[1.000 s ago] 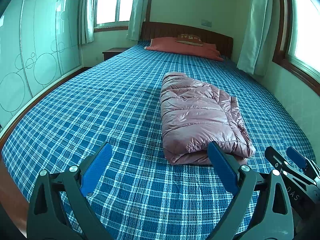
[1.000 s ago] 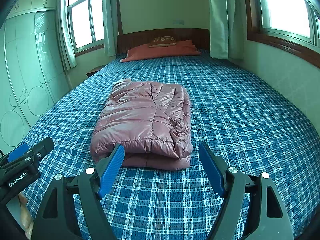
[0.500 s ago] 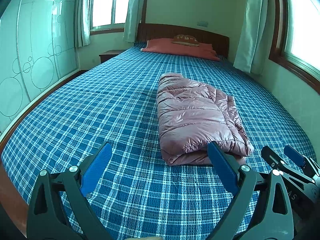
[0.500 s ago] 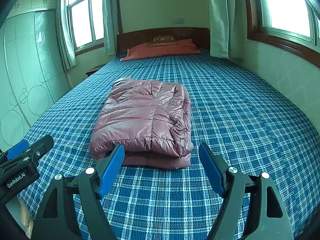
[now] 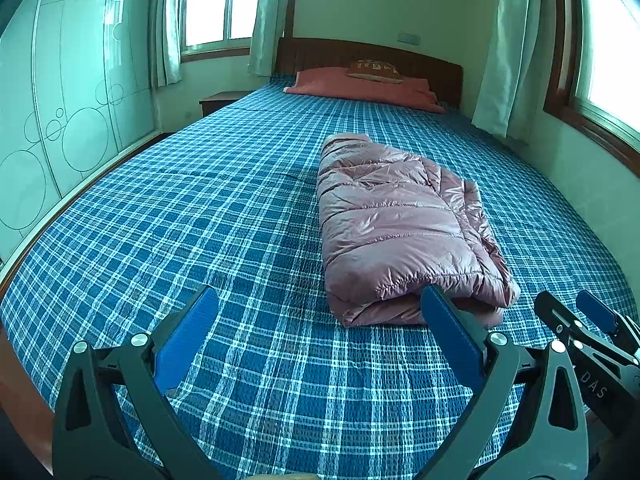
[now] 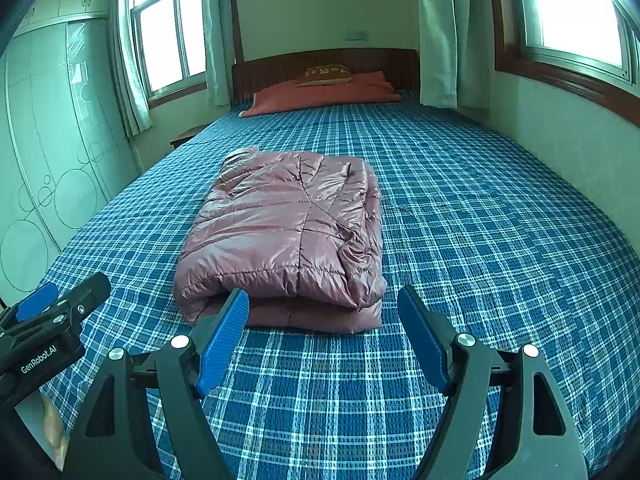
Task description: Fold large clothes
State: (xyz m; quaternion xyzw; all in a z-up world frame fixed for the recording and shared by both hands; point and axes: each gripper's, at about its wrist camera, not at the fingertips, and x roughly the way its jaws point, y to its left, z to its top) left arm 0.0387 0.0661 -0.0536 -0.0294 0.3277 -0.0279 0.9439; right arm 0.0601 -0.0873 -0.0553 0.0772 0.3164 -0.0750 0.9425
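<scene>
A shiny mauve puffer jacket [image 5: 400,220] lies folded into a thick rectangle on the blue plaid bed [image 5: 220,220]. It also shows in the right wrist view [image 6: 288,232]. My left gripper [image 5: 320,312] is open and empty, held above the bed's near end, left of the jacket's near edge. My right gripper [image 6: 324,308] is open and empty, just short of the jacket's folded near edge. Each gripper shows at the edge of the other's view, the right one [image 5: 588,328] and the left one [image 6: 52,312].
Orange pillows [image 5: 368,84] and a wooden headboard [image 6: 320,60] are at the far end. A glass-front wardrobe [image 5: 60,120] stands on the left, a nightstand [image 5: 220,100] beyond it. The wall with windows and curtains [image 6: 440,40] runs along the right.
Both grippers have drawn back a little from the jacket and stay open. The jacket has not moved.
</scene>
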